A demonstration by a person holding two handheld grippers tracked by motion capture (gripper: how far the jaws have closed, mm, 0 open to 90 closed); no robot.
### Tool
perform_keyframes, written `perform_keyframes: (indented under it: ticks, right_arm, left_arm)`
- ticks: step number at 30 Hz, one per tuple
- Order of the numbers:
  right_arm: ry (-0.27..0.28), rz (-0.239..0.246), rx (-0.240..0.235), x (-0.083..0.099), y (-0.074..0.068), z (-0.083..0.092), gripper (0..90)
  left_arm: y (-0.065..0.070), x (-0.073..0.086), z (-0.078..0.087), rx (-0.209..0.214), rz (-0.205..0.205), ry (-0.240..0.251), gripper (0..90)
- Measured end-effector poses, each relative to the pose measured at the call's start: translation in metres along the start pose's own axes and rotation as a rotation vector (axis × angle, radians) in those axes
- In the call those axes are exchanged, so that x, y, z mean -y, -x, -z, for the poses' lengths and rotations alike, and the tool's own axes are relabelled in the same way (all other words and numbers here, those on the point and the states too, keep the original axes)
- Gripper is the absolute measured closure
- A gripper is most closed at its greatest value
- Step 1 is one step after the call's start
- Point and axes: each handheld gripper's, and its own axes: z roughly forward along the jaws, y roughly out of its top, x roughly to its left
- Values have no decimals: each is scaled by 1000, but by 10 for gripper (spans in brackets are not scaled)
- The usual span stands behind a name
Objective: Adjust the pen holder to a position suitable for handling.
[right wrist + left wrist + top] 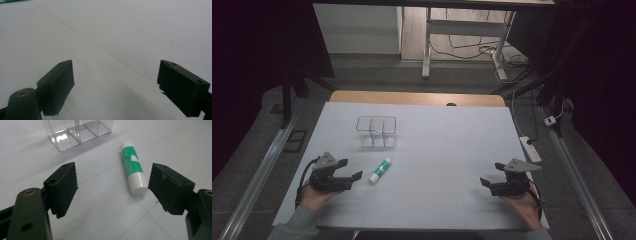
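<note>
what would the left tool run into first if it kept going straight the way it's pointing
Most likely the glue stick: it lies flat on the white table just ahead of the open left tool, its white end beside one jaw. It sits off-centre, so the tool might slip past toward the clear organiser behind.

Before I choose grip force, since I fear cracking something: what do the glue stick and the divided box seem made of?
Glue stick: likely smooth, hard plastic, with a glossy white body and a green printed label. Divided box: probably clear rigid plastic, acrylic-like; the table shows through its walls and its edges catch bright glints.
</note>
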Motion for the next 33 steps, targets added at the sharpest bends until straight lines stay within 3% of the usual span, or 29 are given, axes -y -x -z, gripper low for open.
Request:
perform_keyframes:
  ticks: [21,27,33]
  right_arm:
    - [-18,5,10,0,0,-1,134]
    - [-17,3,5,1,1,-2,137]
    - [-8,1,7,1,0,-2,142]
  left_arm:
    - [-31,-26,-22,-84,4,-46,307]
    - [-45,-29,-32,-83,35,-55,367]
    - [-55,-33,-39,-109,60,-69,429]
